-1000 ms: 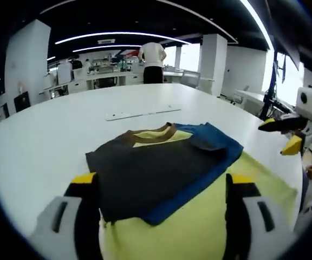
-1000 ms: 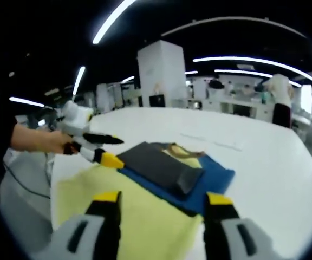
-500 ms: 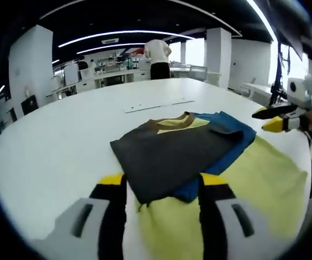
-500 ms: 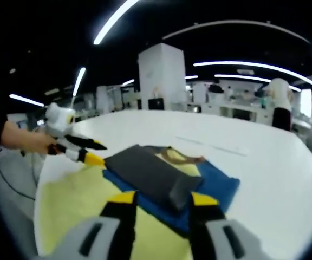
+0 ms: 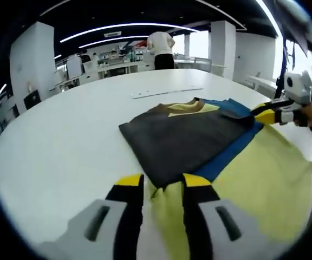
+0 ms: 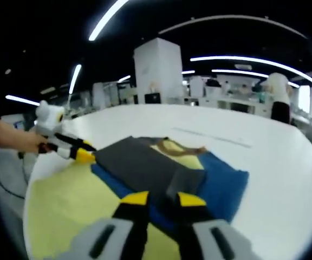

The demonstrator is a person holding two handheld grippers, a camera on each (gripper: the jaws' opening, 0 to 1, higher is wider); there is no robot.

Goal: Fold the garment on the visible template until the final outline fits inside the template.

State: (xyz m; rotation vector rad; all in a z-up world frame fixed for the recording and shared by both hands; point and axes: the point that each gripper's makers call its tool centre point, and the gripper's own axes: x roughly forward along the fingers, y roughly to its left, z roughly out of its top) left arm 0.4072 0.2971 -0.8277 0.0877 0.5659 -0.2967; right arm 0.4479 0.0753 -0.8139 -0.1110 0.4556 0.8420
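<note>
Two grippers work over a round white table (image 5: 53, 141). In the left gripper view, the left gripper (image 5: 163, 181) rises from the bottom centre of the frame; its yellow-tipped jaws stand close together with a narrow gap, and the near corner of the garment (image 5: 183, 135) lies in that gap, but I cannot tell if the jaws really pinch it. The garment is a dark grey folded piece with a brown and yellow collar, in the middle of the frame. It rests on a blue template (image 5: 234, 149), which shows as a band along its right edge, and under both lies a pale yellow sheet (image 5: 264, 184) filling the lower right of the frame. At the right edge of this view the right gripper (image 5: 264, 115) comes in, held by a hand (image 5: 310, 115), with its tip touching the far corner of the garment.

In the right gripper view, the right gripper's jaws at the bottom centre are nearly together at the grey edge of the garment; a firm grip cannot be confirmed. The left gripper appears at the left, just beside the garment's corner.

Behind the table, a thin white strip (image 5: 167, 92) lies on the top, well apart from the garment. A person (image 5: 160, 49) in a white shirt stands at the upper centre near desks, and white pillars (image 5: 223, 49) stand around.
</note>
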